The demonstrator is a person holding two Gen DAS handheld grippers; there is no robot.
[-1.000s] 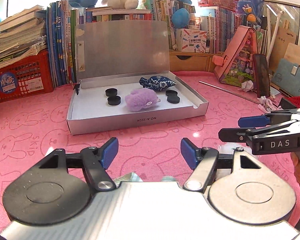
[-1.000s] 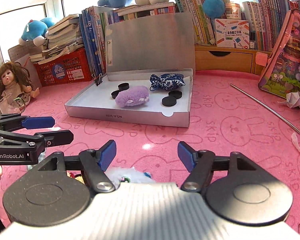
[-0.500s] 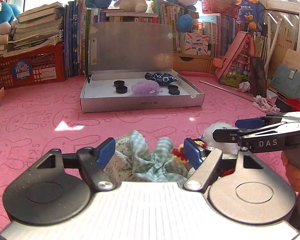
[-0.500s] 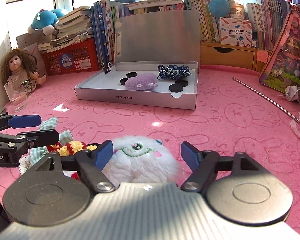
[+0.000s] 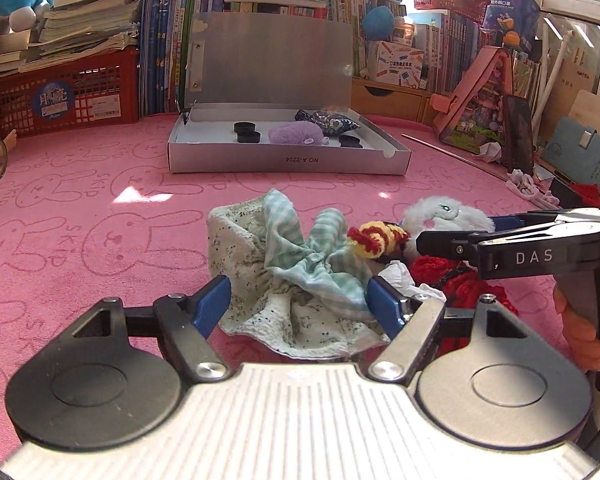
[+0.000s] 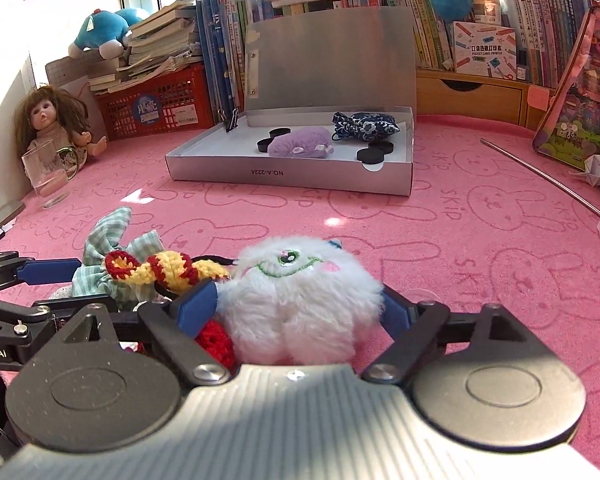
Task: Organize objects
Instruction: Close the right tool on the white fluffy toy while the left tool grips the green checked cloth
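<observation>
L gripper (image 5: 299,307) low over pink mat (image 5: 100,208), jaws apart, straddling crumpled green checked cloth (image 5: 300,264); pads not pressing, nothing gripped. Cloth bunched, no clear long axis. R gripper (image 6: 300,307) jaws opening, white fluffy plush (image 6: 300,296) between them, fur brushing both pads; cannot tell if truly pinched. Plush face up, looking away from cam twd box. Just left of plush: red/yellow crochet piece (image 6: 160,270), long axis left-right, touching cloth & plush. Red knit (image 5: 460,280) under pile. Farther back: open silver box (image 6: 292,170), lid upright, holding purple plush (image 6: 300,146), blue patterned pouch (image 6: 364,126), black discs (image 6: 374,152). Far left: glass mug (image 6: 48,176), doll (image 6: 48,120).
</observation>
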